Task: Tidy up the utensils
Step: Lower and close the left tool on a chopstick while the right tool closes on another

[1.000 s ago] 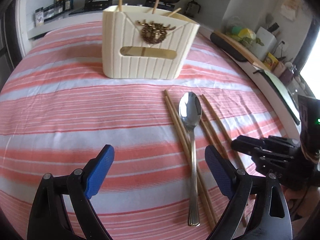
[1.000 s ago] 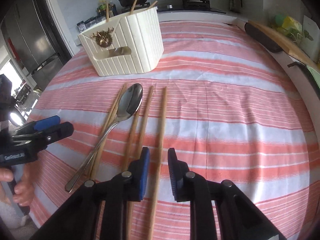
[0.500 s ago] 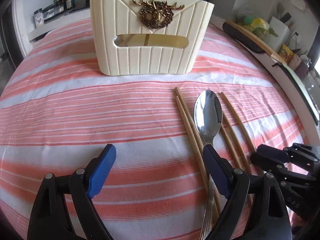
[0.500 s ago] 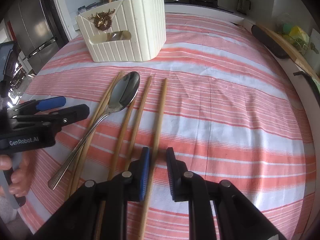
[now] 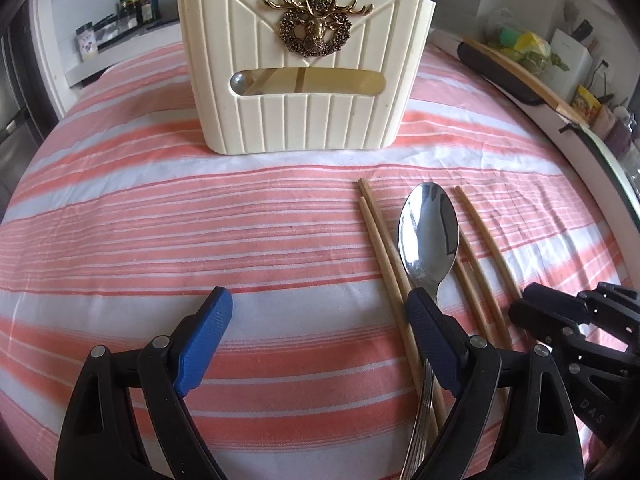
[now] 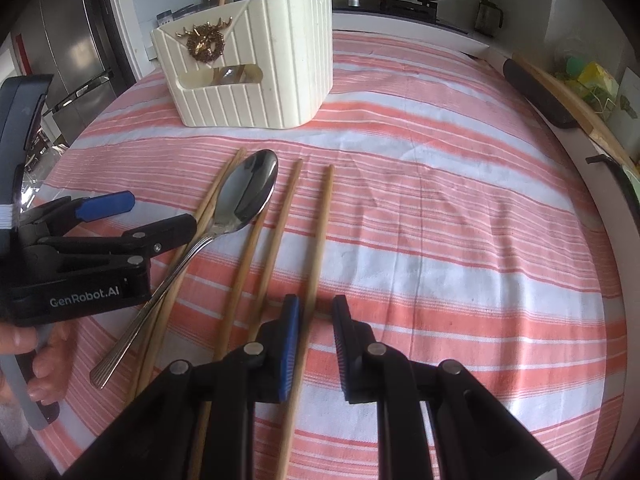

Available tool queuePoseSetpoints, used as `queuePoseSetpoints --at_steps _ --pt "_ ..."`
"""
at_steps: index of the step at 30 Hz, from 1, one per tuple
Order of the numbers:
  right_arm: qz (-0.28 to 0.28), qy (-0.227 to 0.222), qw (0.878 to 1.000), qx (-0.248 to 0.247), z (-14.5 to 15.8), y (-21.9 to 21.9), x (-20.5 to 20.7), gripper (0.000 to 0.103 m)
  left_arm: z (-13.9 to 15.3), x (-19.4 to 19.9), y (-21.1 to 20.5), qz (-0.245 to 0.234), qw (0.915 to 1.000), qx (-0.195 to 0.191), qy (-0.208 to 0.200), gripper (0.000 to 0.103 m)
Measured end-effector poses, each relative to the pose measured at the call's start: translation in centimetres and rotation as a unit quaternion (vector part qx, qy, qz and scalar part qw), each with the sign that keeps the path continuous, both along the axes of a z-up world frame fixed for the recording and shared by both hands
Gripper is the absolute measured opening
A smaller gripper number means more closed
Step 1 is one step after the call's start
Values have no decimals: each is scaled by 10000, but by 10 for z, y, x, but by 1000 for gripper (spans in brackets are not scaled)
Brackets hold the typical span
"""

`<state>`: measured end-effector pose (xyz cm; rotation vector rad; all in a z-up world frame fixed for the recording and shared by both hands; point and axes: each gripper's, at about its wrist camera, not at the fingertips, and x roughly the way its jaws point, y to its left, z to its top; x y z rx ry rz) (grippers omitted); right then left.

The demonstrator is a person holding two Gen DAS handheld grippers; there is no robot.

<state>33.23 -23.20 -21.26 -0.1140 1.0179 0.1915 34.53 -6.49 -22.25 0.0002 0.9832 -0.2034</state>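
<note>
A: Our right hand-held gripper [image 6: 314,320] straddles the rightmost chopstick [image 6: 322,236], fingers narrowed but not clenched. If we close crooked, it may roll against its neighbour.

B: Our left hand-held gripper [image 5: 320,320] gapes wide, holding nothing, the spoon [image 5: 429,236] just ahead-right. We can't see the holder [image 5: 304,80] compartments.

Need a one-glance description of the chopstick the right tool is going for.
Start at the cream holder with the gold deer badge on the striped cloth. In front lie a spoon and chopsticks. Take the rightmost chopstick, lying alone and running between the right tool's fingers.
</note>
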Motion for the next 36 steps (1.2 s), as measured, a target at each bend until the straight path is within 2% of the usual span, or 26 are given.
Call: queuePoseSetpoints --at_steps 8,14,17,20,22,26,27,30,31,33,34,36 --pt "133 -28 9996 -232 0 3 4 16 -1 -1 -1 36 10000 56 -15 90" --pt "-128 -46 9996 -249 0 -13 -8 14 -1 -4 11 6 10000 75 -53 90" --pt "-204 -34 9995 -218 1 -20 -14 14 1 -7 24 -3 9998 -213 -53 88" --pt "-236 -41 9997 -110 1 -24 -19 14 4 -9 34 -47 9968 -798 -30 88" --pt "-250 -48 9997 0 1 -28 -20 14 9 -10 29 -139 9958 -907 -63 88" --pt "-230 5 9997 112 2 -30 -18 15 11 -10 6 -267 9994 -98 -206 86" --pt "-199 26 9997 159 4 -30 -17 20 9 -9 4 -241 9995 -35 -178 85" --pt "-16 100 9999 57 4 -25 -11 21 -2 -3 12 -23 9999 -62 100 84" --pt "50 129 9999 -22 4 -22 -9 21 -1 -3 14 -25 10000 -55 65 84" --pt "167 241 9994 -174 1 -17 -1 23 -3 4 6 -149 9997 153 116 83" --pt "247 236 9991 -244 1 -15 5 23 -3 7 2 -232 9993 264 116 78" --pt "322 346 9982 -367 3 -11 18 24 0 14 -2 -356 9988 297 129 59"
